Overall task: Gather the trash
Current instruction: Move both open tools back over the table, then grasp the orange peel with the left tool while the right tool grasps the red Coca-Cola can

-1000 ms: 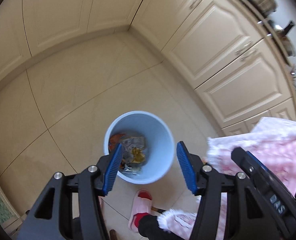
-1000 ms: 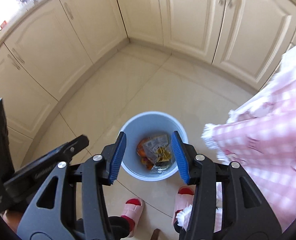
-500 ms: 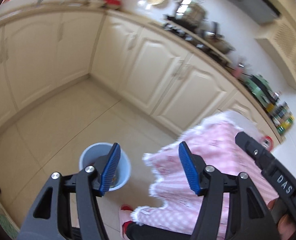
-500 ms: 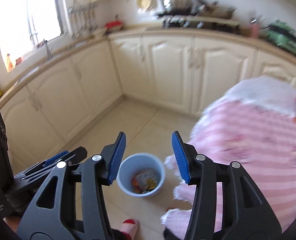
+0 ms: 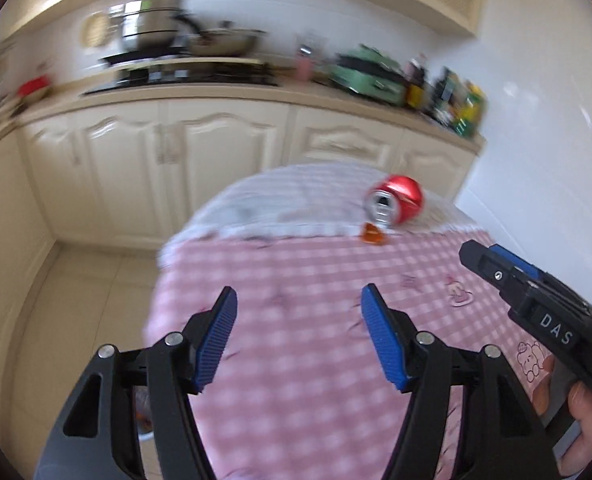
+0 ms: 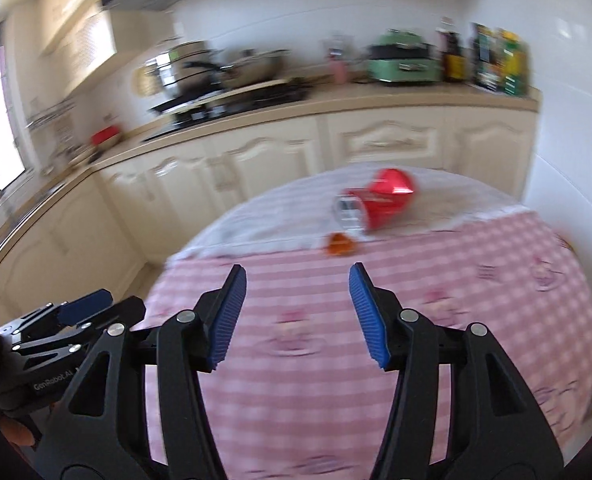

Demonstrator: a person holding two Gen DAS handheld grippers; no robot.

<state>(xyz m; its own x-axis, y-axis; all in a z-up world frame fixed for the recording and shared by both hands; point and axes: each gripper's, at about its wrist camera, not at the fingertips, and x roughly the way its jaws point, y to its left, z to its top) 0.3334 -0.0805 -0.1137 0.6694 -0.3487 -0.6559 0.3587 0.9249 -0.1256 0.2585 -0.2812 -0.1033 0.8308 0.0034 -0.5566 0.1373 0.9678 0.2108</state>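
Red aluminium, dented at its far end, makes up the crushed soda can [image 5: 396, 205] lying on its side in the upper right of centre of the left wrist view. Its long axis runs away from the cameras, silver pull-tab top facing them. It rests on the white border of a pink checked tablecloth [image 5: 296, 360]; a small orange scrap [image 5: 373, 236] lies just beside the can's mouth. Both the left gripper [image 5: 296, 300] and right gripper [image 6: 296, 280] hang over the cloth, ribbed blue pads parting, nothing between them. Cream panelled cabinets [image 5: 224, 152] stand behind.
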